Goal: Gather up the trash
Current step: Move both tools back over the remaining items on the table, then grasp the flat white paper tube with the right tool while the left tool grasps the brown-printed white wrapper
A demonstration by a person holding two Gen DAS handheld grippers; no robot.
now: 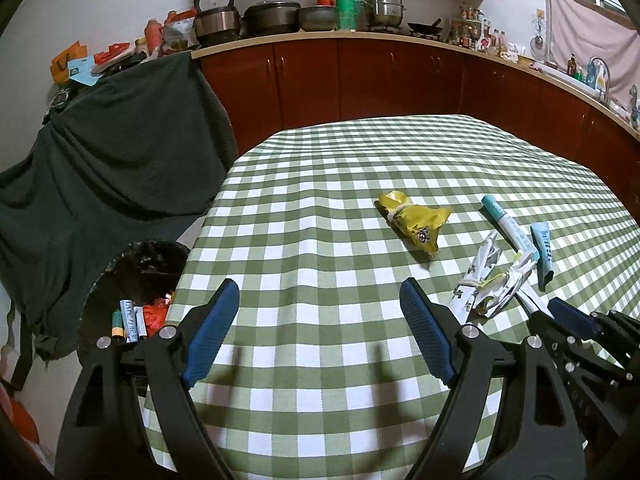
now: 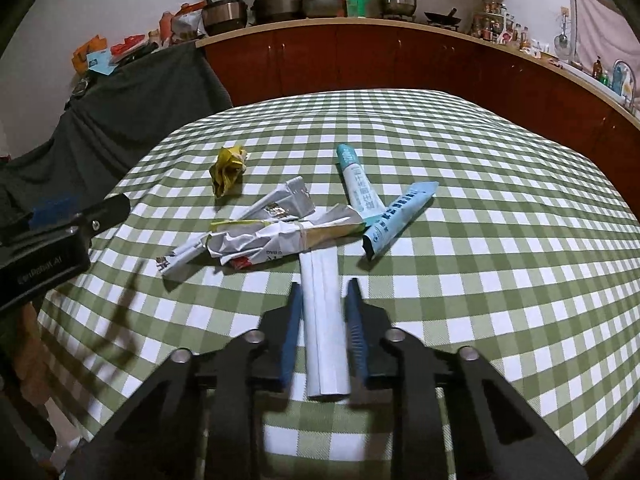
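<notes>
Checkered tablecloth [image 2: 480,200]; crumpled wrappers [image 2: 256,236] hide white tube's [image 2: 324,320] tip.

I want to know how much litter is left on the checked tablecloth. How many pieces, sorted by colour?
Yellow crumpled wrapper: 1
Light blue tube-shaped packets: 2
White and silver crumpled wrappers: 2
White rolled paper tube, between the right gripper pads: 1
Total: 6
</notes>
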